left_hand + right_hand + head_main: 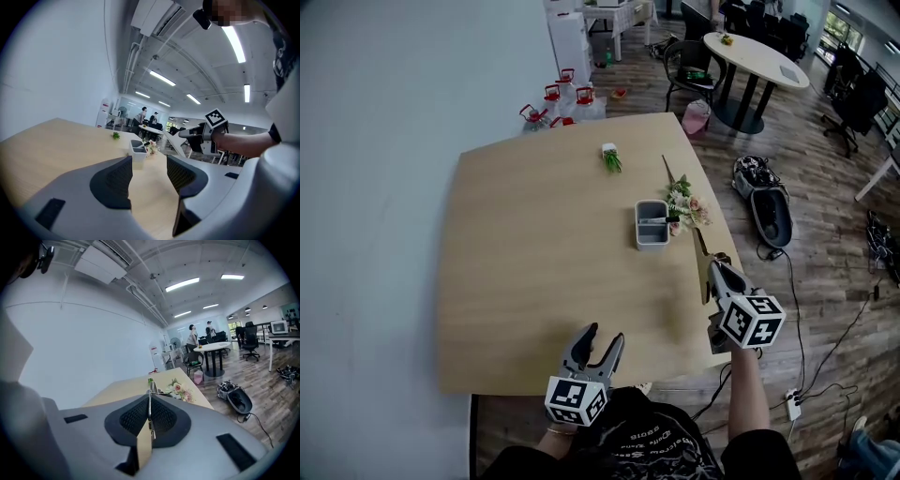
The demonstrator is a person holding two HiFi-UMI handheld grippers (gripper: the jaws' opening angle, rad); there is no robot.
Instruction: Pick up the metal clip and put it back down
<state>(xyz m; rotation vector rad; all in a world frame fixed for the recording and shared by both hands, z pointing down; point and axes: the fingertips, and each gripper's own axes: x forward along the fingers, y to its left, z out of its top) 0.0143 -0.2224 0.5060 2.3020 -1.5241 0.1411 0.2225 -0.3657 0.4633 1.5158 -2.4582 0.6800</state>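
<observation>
The left gripper [605, 335] sits nearest the person, well on the near side of the grey tray [652, 242]. Its dark ribbed fingers [119, 180] stand apart with only bare table [544, 262] showing between them. It has hold of nothing.

The right gripper [717, 265] is on the near right of the tray, over the table's right edge. Its pads are pressed together on the metal clip [150, 399], a thin, flat, shiny strip standing on edge between them, with its tip poking out past the pads.

The pick-up looks done, and the clip seems to be held clear of the wood. The step left is to put it back down. That calls for lowering the gripper until the strip rests on the table, then spreading the pads. A piece this slim and smooth could tip or slide as it is let go, so a low release inboard from the edge would be safer.

The table is pale wood with a fine grain. The tray is a small rounded plastic box. Soft pale flowers [686, 204] touch its right side, and a small green sprig [611, 159] lies beyond it.
</observation>
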